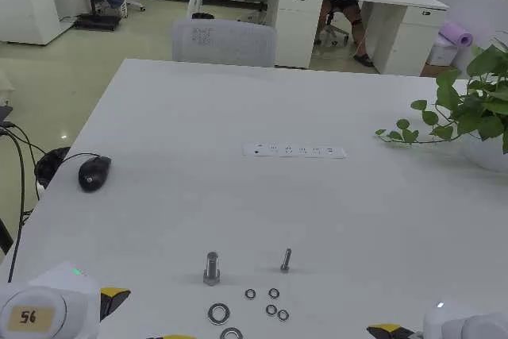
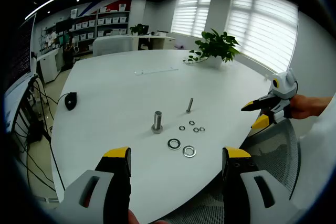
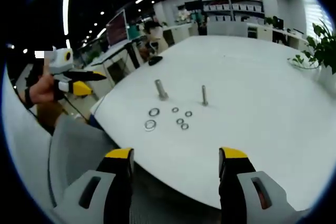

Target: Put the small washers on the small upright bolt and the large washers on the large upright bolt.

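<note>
Both bolts upright, lower centre of head view, near front edge of table (image 1: 198,117): large bolt (image 1: 211,267) left, small bolt (image 1: 286,260) right. Large washers (image 1: 218,313) and small washers (image 1: 271,310) lie flat just below. Left gripper (image 2: 176,153) and right gripper (image 3: 177,154) both spread wide, holding nothing, just off front edge. Loads of bare tabletop behind; mouse (image 1: 94,172) far left, potted plant (image 1: 476,109) right edge.

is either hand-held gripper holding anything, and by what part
Nothing is held: left hand-held gripper and right hand-held gripper are open and empty; washers lie on the table.
</note>
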`<state>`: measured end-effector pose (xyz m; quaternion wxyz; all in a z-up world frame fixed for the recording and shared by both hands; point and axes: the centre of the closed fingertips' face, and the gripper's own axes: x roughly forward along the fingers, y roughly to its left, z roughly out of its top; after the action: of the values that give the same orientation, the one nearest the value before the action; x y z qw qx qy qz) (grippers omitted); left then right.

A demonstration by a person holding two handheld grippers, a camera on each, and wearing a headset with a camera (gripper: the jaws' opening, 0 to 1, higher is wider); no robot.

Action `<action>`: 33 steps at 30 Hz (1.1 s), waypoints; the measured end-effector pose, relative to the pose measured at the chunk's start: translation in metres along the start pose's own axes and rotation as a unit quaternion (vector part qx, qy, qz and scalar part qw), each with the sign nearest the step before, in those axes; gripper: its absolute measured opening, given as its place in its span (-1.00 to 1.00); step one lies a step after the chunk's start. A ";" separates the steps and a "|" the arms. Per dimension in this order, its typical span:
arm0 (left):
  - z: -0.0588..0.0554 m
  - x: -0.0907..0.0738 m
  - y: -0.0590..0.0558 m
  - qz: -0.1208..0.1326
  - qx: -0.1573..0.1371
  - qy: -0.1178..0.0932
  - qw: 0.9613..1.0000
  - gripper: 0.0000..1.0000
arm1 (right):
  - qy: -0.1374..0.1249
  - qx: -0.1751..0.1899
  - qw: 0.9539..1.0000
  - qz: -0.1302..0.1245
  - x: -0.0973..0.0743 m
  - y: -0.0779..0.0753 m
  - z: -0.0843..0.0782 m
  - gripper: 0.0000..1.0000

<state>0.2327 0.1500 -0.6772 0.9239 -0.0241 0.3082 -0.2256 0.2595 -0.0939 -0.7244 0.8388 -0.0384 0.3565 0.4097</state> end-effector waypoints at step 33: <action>-0.003 -0.001 -0.001 0.001 0.000 0.008 1.000 0.41 | 0.001 0.008 1.000 0.000 0.000 -0.004 -0.004 0.35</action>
<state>0.2299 0.1501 -0.6790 0.9217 -0.0219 0.3156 -0.2243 0.2597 -0.0984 -0.7283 0.8386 -0.0322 0.3604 0.4073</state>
